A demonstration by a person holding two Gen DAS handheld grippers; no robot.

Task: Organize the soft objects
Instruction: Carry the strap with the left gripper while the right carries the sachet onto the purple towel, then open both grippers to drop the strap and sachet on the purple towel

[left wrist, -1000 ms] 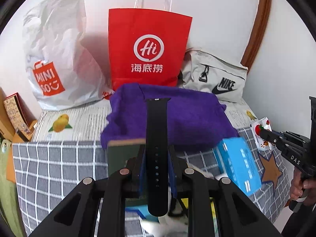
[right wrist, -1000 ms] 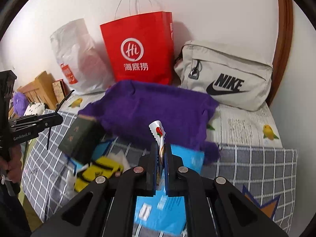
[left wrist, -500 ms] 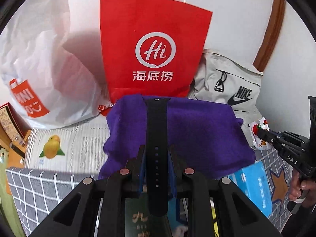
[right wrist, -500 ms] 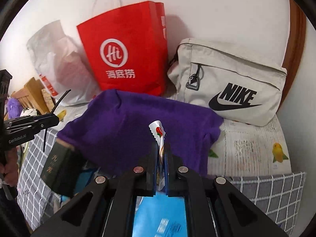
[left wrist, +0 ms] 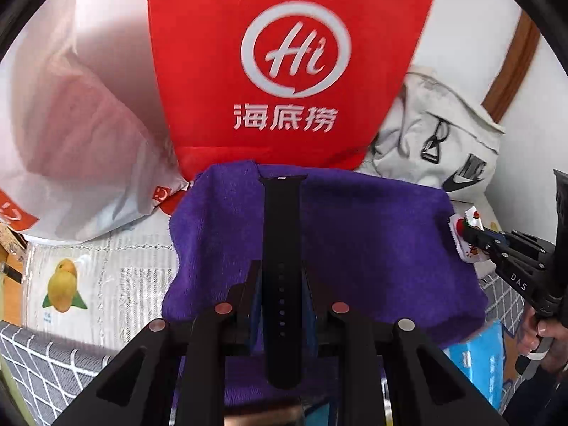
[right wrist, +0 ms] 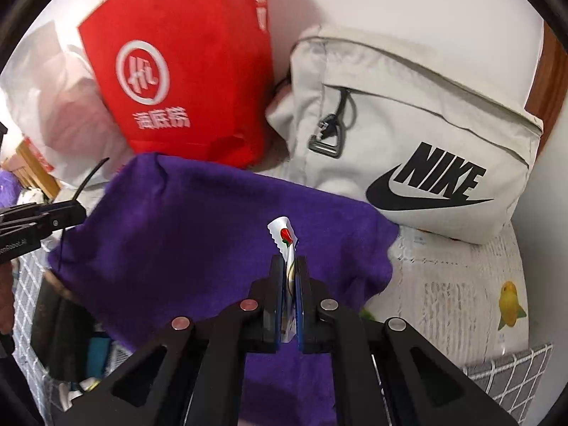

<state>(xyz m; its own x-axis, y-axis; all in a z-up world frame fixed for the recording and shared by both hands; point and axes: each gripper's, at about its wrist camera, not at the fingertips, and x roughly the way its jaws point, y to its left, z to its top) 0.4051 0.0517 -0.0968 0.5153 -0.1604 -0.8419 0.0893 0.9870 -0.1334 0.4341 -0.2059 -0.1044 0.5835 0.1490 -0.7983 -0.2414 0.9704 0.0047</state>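
Observation:
My left gripper [left wrist: 282, 277] is shut on a black watch strap [left wrist: 282, 234], which sticks out forward over a purple towel [left wrist: 372, 248] spread on the bed. My right gripper [right wrist: 291, 266] is shut on a small white sachet [right wrist: 284, 236] printed with a red fruit, held above the same purple towel [right wrist: 184, 234]. In the left wrist view the right gripper [left wrist: 474, 234] with its sachet [left wrist: 465, 227] hangs at the towel's right edge. In the right wrist view the left gripper [right wrist: 76, 209] shows at far left, the strap [right wrist: 90, 177] poking up from it.
Against the wall stand a red paper bag [left wrist: 284, 71], a white plastic bag [left wrist: 81, 135] and a grey Nike bag [right wrist: 419, 156]. A blue packet [left wrist: 479, 362] and a dark book [right wrist: 56, 319] lie near the towel's near edge on a checked sheet [left wrist: 46, 365]. A hand [left wrist: 543, 333] holds the right gripper's handle.
Both grippers have moved forward and lower towards the bags at the wall, which now loom larger. They now hang over the purple towel. Each still holds its object.

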